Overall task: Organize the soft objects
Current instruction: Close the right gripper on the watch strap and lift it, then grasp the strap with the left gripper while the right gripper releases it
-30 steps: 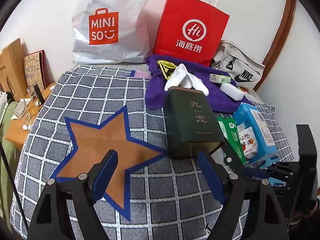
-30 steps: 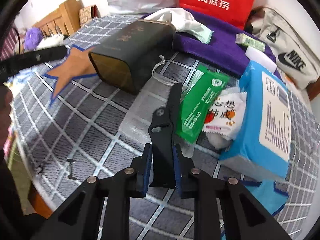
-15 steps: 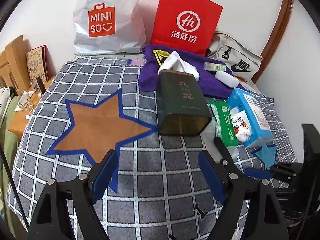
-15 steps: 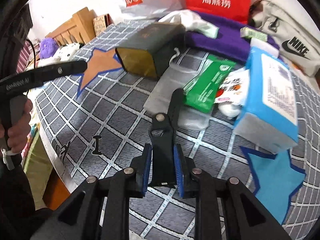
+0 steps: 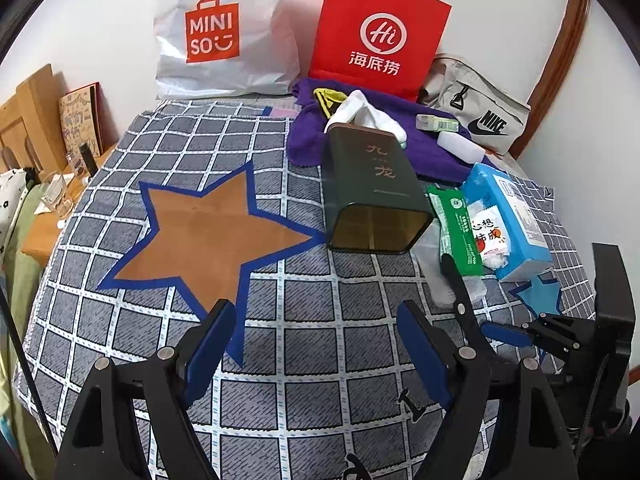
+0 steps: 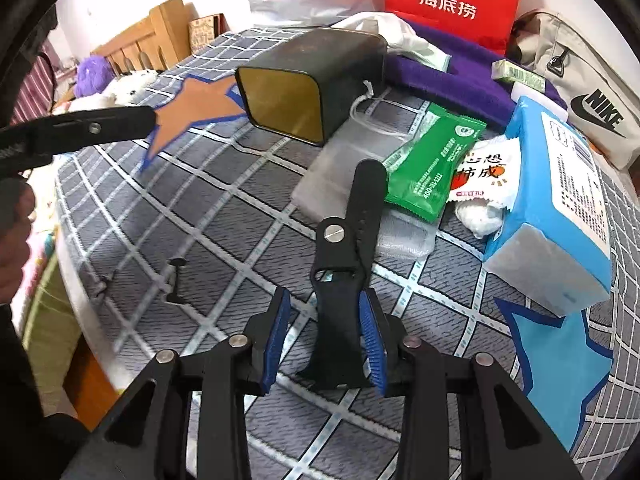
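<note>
Right claw [image 6: 325, 342] has parted around a black clip [image 6: 343, 264] at lower center, left claw [image 5: 314, 354] gapes wide with nothing in it, green packet [image 6: 434, 164] sits mid-right on the bed [image 6: 248, 184].

White wall [image 5: 100, 12]; wooden headboard [image 6: 156, 36] nr bed

We read "MINISO" in white on the orange panel of the white plastic bag [image 5: 224, 32] at the bed's far edge. Beside it, the red paper bag [image 5: 378, 32] carries "Hi" and "海底捞". The grey pouch [image 5: 480, 116] says "NIKE". The green packet [image 6: 436, 164] shows "400-101-3122".
</note>
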Tool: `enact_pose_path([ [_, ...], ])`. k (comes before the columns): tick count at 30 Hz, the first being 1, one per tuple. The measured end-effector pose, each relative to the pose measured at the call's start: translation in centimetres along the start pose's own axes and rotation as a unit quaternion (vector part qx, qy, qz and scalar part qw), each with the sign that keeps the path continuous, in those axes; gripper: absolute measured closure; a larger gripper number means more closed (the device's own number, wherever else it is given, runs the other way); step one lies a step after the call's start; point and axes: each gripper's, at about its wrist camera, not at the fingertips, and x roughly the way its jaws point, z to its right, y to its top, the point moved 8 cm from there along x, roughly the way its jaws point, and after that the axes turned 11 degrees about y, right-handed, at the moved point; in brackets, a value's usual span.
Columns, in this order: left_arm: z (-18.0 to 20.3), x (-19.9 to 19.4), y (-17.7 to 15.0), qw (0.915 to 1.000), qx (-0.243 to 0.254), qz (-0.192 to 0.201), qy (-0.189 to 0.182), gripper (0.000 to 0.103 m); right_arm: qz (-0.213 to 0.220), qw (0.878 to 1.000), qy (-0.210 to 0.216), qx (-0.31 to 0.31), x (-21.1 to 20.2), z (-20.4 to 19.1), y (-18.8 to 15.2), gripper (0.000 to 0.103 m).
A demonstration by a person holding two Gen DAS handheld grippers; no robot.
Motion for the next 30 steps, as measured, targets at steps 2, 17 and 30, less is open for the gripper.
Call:
enact_pose_path([
  [2,0.0,0.2,-0.2,1.0000,0.002,-0.005,0.001,0.021,0.008,1.000,0.014,0.006,-0.6,0.0,0.2,0.081],
  [17,7.6,2.1,-2.6,0.9966,0.046,-0.052,-0.044,0.021,0.048,0.998,-0.005,0.043,-6.0,4.0,-2.9,0.081],
  [30,16.5,5.7,-3.1,0.9897,0.126,-0.052,0.044,0.019,0.063,0.989,-0.048,0.123,-6.7,12.8,-7.3,0.081],
])
